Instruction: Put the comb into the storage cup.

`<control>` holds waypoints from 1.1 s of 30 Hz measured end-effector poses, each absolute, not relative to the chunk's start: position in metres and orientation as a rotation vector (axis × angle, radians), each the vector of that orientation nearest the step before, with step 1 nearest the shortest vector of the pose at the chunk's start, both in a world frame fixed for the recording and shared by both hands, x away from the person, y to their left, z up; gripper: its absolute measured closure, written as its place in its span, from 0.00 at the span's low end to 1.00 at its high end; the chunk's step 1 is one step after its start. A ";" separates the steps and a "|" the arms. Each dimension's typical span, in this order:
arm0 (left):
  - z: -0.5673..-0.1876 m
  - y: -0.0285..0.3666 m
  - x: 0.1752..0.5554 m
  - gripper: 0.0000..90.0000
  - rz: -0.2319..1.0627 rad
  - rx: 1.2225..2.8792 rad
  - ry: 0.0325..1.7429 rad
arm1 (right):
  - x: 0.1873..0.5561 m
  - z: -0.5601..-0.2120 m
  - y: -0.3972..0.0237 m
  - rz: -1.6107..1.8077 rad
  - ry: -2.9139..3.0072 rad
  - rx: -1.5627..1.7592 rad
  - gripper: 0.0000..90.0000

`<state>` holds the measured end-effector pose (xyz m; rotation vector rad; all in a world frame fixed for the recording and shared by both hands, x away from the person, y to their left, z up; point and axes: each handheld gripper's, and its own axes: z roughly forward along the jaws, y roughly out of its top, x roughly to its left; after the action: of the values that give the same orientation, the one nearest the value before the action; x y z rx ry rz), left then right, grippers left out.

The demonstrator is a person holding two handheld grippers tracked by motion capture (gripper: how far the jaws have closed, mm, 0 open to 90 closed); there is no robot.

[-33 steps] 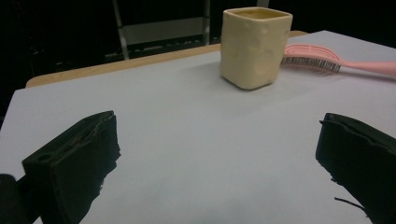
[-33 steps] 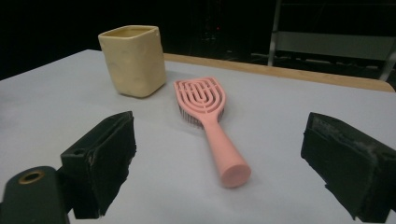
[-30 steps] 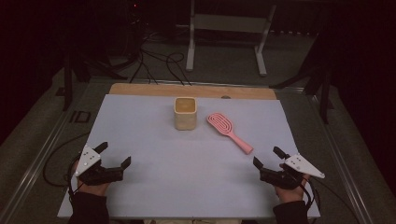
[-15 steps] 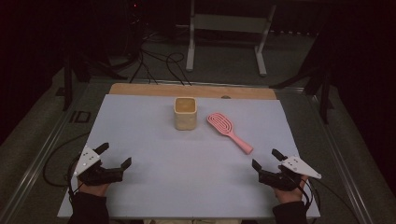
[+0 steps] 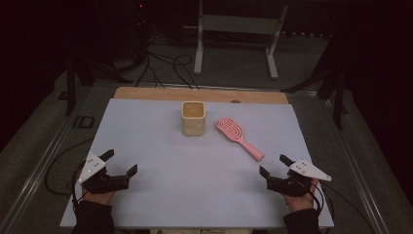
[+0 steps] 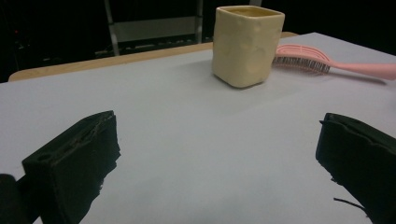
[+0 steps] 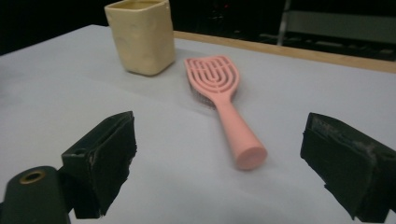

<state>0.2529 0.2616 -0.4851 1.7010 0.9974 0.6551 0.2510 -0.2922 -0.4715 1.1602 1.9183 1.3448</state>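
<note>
My left gripper [image 5: 119,164] low at near left, fingers [image 6: 74,163] spread wide, holding nothing. My right gripper [image 5: 274,165] low at near right, fingers [image 7: 100,158] likewise apart, nothing between.

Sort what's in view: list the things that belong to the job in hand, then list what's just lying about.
Belonging to the job:
- pink hairbrush, lying bristles down
- cream cup, upright beside the brush head
- left gripper and right gripper, both open and empty

Just lying about:
- metal stand on the floor behind the table
- loose cables on the floor
</note>
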 end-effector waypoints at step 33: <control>-0.485 0.260 0.253 0.00 0.653 1.704 0.996 | 0.316 -0.416 -0.259 1.110 2.176 1.167 0.09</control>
<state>0.2526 0.2602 -0.4847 1.7036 0.9957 0.6533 0.3158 -0.2587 -0.4163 1.1667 2.1759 1.1097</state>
